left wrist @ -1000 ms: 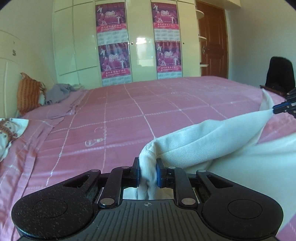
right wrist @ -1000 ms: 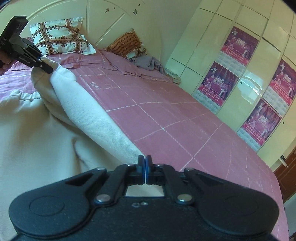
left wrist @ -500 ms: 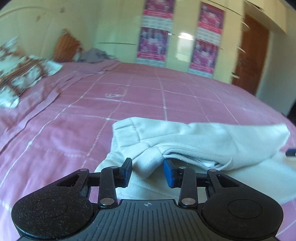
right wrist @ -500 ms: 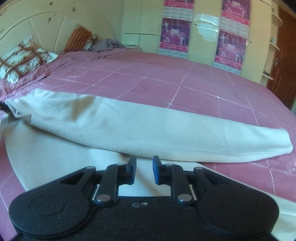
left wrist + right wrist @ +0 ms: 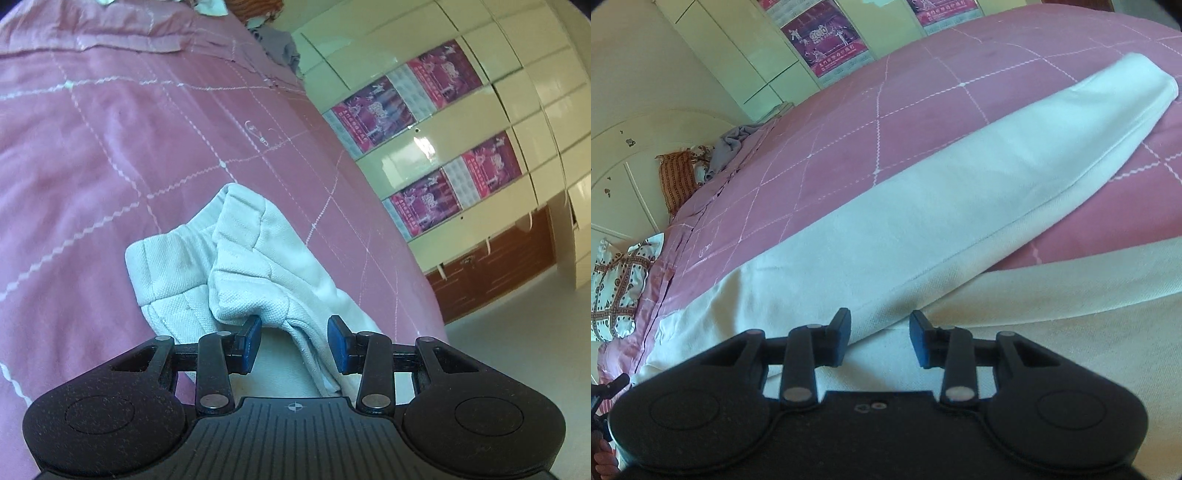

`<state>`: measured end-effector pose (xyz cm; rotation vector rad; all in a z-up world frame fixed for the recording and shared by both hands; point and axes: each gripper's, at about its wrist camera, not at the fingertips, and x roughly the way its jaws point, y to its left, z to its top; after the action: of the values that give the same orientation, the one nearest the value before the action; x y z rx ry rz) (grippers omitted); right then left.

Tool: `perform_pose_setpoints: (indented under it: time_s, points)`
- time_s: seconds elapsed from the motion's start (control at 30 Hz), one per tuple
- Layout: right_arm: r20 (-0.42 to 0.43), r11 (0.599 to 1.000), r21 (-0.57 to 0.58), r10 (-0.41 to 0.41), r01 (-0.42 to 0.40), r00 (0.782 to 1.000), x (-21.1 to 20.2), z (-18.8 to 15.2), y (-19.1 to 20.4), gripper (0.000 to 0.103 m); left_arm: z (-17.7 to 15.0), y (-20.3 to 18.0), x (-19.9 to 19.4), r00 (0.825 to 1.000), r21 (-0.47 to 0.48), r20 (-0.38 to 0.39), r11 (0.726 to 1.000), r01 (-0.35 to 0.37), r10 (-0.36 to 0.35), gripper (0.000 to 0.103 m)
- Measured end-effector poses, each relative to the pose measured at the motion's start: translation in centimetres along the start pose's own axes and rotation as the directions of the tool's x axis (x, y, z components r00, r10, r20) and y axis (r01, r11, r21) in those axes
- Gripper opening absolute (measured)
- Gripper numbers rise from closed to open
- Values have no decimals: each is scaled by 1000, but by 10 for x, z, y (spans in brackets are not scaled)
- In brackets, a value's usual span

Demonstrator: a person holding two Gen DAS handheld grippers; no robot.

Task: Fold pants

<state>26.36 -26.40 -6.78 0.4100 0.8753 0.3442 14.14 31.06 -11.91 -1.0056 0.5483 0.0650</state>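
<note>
The white pants [image 5: 236,266] lie on the pink bedspread [image 5: 92,155]. In the left wrist view their bunched waistband end sits just beyond my left gripper [image 5: 294,343], which is open with the cloth loose between its blue pads. In the right wrist view one long pant leg [image 5: 960,206] lies folded over across the bed, above the other cloth layer [image 5: 1071,314]. My right gripper [image 5: 879,339] is open and empty, hovering at the leg's lower seam. The left gripper shows at the far lower left of the right wrist view [image 5: 605,391].
Pillows [image 5: 617,291] and a grey garment [image 5: 733,146] lie at the head of the bed. A cream wardrobe with purple posters [image 5: 424,129] stands beyond the bed's far side. A brown door [image 5: 498,269] and bare floor lie to the right.
Both grippers released the pants and opened wide. The lifted leg now lies flat on the bed. Both cameras have tilted and pulled back slightly.
</note>
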Motion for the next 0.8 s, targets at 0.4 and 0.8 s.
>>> perform_pose_setpoints:
  time_s: [0.4, 0.8]
  points:
    - [-23, 970, 232, 84, -77, 996, 31, 14, -27, 32, 7, 1, 64, 997, -70, -35, 995, -70, 67, 26]
    - [190, 986, 17, 160, -166, 969, -82, -24, 21, 5, 91, -39, 44, 989, 202, -147, 979, 41, -12, 20]
